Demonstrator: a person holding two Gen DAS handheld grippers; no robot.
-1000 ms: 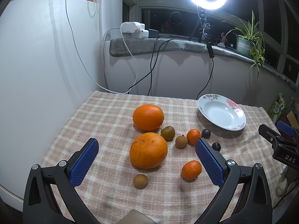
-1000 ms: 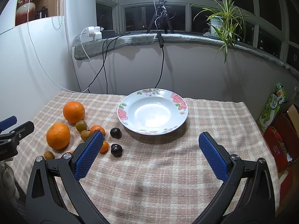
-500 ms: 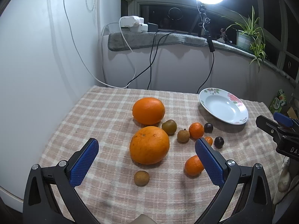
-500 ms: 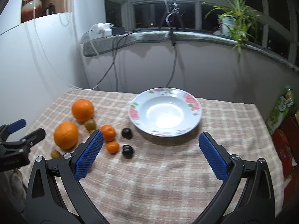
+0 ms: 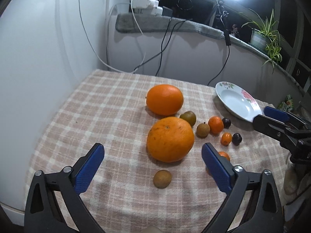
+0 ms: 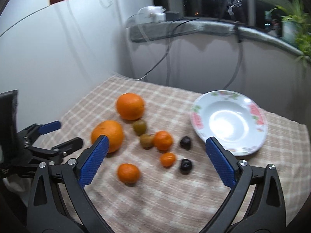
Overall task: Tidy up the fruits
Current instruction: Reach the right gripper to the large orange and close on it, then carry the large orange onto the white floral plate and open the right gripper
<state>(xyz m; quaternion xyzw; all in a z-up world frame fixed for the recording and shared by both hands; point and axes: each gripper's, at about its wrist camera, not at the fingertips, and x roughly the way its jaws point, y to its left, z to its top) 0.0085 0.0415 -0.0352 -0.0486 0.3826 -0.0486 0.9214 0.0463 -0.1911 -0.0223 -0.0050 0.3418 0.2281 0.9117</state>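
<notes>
Left of centre in our left wrist view, our left gripper (image 5: 152, 163) holds its jaws wide open and empty before the large round orange (image 5: 170, 139). Pushed, it could roll across the checked cloth tabletop (image 5: 97, 116). Our right gripper (image 6: 155, 159), jaws also open, frames small tangerines (image 6: 128, 173); the white floral plate (image 6: 252, 112) sits empty at right.

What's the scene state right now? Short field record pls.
surface: checked cloth
plate: empty, right of the fruit
large oranges: two
small oranges: three, one at
dark fruits: two
left gripper: open, empty
right gripper: open, empty
fruit on plate: none
</notes>
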